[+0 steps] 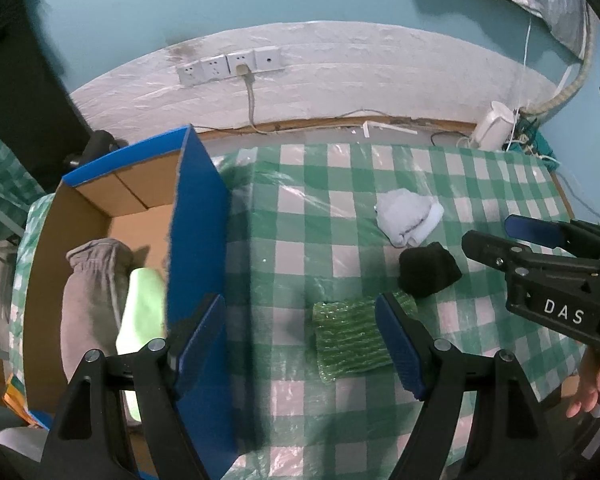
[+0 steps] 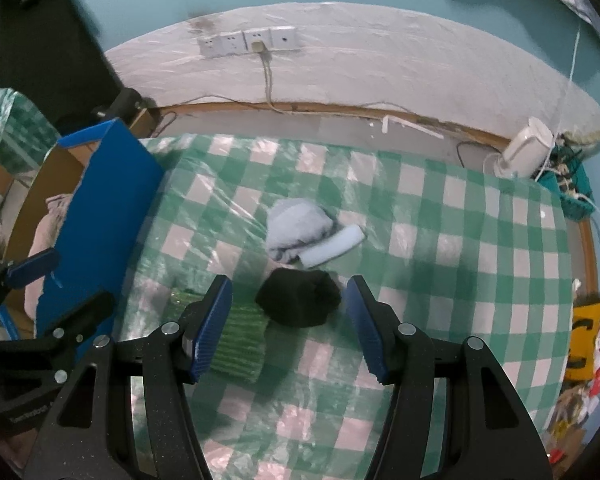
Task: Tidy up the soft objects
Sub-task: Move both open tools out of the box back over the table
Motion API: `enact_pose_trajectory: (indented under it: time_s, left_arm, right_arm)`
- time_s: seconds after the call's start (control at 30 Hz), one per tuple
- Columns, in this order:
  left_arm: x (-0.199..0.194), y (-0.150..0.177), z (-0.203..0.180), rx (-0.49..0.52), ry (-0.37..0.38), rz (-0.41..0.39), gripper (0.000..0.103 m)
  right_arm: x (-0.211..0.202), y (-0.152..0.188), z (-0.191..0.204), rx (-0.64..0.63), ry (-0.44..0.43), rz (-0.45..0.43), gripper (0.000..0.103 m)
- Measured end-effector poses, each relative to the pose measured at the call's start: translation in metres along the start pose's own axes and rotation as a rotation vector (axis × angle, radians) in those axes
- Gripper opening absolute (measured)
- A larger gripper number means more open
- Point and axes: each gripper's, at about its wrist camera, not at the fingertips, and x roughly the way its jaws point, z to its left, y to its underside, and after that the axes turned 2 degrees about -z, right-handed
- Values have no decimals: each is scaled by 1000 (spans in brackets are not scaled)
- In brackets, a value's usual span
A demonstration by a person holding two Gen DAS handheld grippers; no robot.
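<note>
A black sock bundle (image 2: 299,298) lies on the green-checked table, between the fingers of my open right gripper (image 2: 288,322), which hovers over it. A pale blue sock bundle (image 2: 300,234) lies just behind it. A green bubble-wrap pad (image 1: 350,334) lies in front of my open, empty left gripper (image 1: 300,346), near its right finger. The black bundle (image 1: 428,270) and pale bundle (image 1: 410,218) show in the left view too. The blue cardboard box (image 1: 196,208) at left holds a grey cloth (image 1: 92,292) and a light green cloth (image 1: 144,316).
The table (image 2: 440,248) has a plastic-covered checked cloth. The right gripper (image 1: 540,260) enters the left view from the right. Wall sockets (image 1: 228,66) with a cable are behind. A white appliance (image 2: 526,146) and cables sit at the back right corner.
</note>
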Motion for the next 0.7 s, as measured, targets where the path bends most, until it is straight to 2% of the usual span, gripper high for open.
enact_pose_trajectory:
  time_s: [0.27, 0.43, 0.7]
  left_arm:
    - [30, 1, -13, 20, -21, 64, 79]
    - [46, 1, -16, 16, -9, 104, 79]
    - [58, 3, -21, 36, -2, 132, 79]
  right_arm:
    - [31, 2, -15, 55, -18, 72, 59]
    - [44, 3, -14, 56, -11, 95, 59]
    - [70, 4, -12, 74, -35, 136, 60]
